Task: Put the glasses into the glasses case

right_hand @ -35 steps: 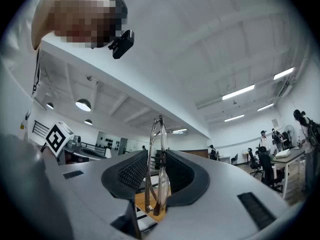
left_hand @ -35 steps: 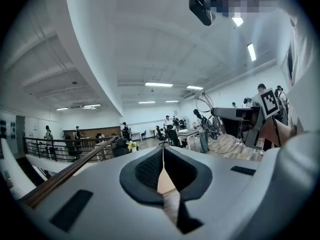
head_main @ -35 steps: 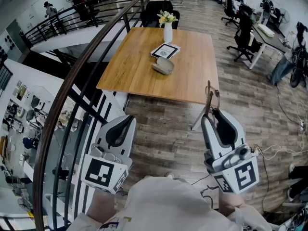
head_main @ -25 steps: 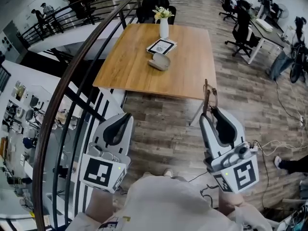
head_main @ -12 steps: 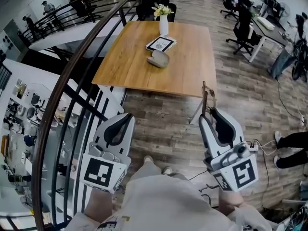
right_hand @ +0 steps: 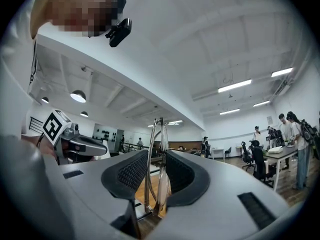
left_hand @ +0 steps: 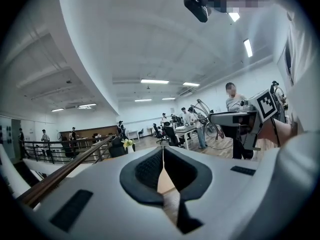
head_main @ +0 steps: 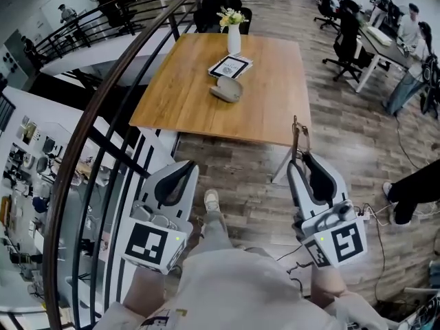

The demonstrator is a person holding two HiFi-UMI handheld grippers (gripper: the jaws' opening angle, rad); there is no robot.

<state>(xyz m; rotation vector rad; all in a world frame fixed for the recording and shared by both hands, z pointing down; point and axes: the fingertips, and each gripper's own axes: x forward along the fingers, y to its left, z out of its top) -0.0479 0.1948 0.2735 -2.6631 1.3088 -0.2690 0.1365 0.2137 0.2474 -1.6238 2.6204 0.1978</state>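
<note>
Glasses (head_main: pixel 298 136) were folded, clamped on edge in right gripper (head_main: pixel 303 159), long axis stuck straight out past the jaw tips toward table (head_main: pixel 185 105); left gripper (head_main: pixel 184 168) sat closed, empty.

No words or numbers can be read. On the left claw (head_main: pixel 183 170), a cube (head_main: pixel 152 245) shows a black-and-white square marker, pattern only and no lettering. The right claw (head_main: pixel 302 160) bears a like cube (head_main: pixel 342 241). A card (head_main: pixel 230 66) on the tabletop (head_main: pixel 185 98) has a dark square print, too small to read.
</note>
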